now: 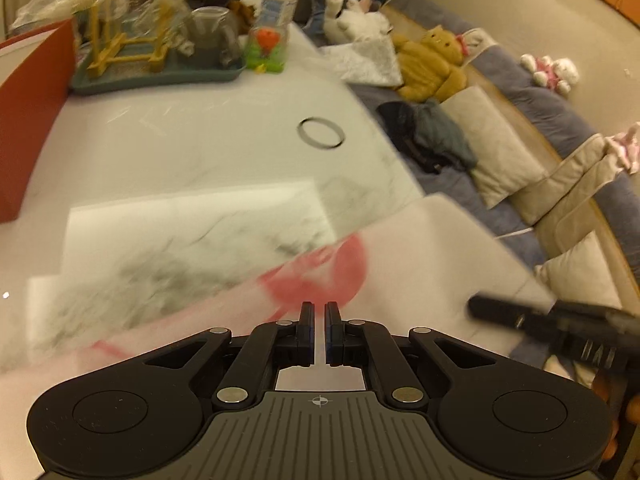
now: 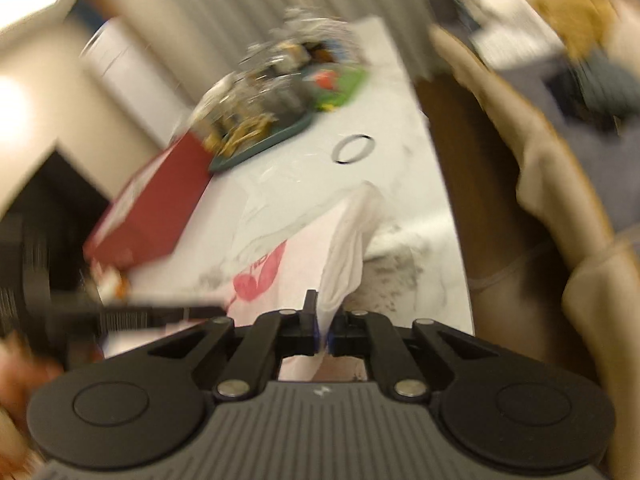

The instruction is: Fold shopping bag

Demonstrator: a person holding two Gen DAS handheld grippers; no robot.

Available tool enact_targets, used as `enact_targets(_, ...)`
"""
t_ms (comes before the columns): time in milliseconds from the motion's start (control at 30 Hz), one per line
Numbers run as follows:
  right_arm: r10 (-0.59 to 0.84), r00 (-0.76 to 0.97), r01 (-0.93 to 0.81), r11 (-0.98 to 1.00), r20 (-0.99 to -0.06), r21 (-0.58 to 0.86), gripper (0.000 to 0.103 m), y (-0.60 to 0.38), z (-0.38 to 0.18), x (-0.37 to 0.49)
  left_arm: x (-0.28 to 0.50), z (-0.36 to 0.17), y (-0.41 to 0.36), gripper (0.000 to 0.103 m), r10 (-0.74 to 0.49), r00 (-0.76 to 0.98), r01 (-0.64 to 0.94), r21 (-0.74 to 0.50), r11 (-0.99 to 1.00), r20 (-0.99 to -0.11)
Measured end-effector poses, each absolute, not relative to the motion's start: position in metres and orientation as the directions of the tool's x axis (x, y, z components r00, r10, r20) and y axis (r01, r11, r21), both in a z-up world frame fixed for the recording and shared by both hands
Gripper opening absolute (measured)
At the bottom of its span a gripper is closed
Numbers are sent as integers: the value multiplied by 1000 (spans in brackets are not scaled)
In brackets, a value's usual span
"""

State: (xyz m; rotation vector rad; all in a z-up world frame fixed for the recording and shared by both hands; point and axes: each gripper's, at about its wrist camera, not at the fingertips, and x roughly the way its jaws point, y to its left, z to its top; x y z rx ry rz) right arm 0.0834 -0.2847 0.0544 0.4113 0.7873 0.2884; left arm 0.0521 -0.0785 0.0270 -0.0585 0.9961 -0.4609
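Note:
The shopping bag (image 1: 420,264) is thin white plastic with a red logo. It is lifted above the white marble table (image 1: 200,148), motion-blurred. My left gripper (image 1: 319,312) is shut on the bag's near edge, just below the logo. The right gripper (image 1: 560,328) shows as a dark blurred shape at the bag's right side. In the right wrist view, my right gripper (image 2: 325,320) is shut on a bunched white part of the bag (image 2: 348,240), which hangs toward the table. The left gripper (image 2: 120,312) shows at the left.
A teal tray (image 1: 156,76) with glassware stands at the table's far end beside a plastic cup (image 1: 272,28). A red box (image 1: 28,120) is at the left. A dark ring (image 1: 321,133) lies mid-table. A sofa (image 1: 540,92) with cushions and plush toys runs along the right.

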Motion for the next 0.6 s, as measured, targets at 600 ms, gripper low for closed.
enact_targets(600,280,722,-452,883,-633,-126,4,-191,82,53,101,-14,-46,3,-549,358,-21,-594,804,-755)
